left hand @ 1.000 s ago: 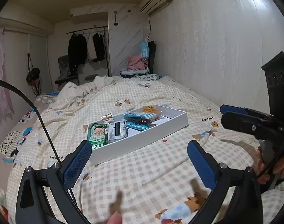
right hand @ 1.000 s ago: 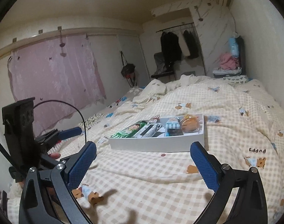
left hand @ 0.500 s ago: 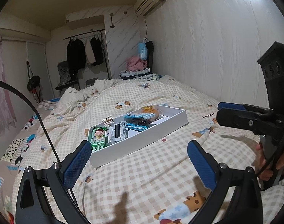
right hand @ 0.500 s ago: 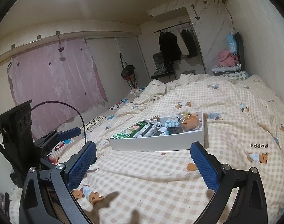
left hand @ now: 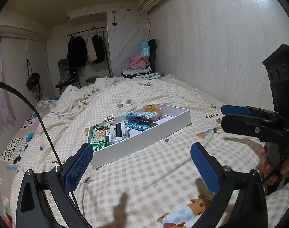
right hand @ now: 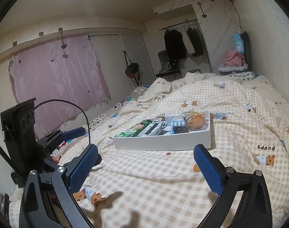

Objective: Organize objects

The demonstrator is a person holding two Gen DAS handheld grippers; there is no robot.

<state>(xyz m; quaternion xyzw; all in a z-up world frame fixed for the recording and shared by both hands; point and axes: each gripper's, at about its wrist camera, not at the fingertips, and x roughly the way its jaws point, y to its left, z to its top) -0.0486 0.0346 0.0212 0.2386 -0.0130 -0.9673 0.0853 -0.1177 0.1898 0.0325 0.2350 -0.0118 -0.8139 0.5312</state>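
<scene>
Both the left tongs and right tongs gape wide, holding nothing. The white tray of snacks lies on the bed, ahead of both. Only the left view shows the person's hand; only the right shows the pink curtain. Since a second ago, each camera has edged closer to the tray.

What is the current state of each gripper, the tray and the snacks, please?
Left gripper: open, empty, above the bedspread.
Right gripper: open, empty.
Shallow white cardboard tray: lidless, flat on the checked bedspread.
Green snack packet: lying in the tray.
Orange wrapped bun: lying in the tray.
</scene>
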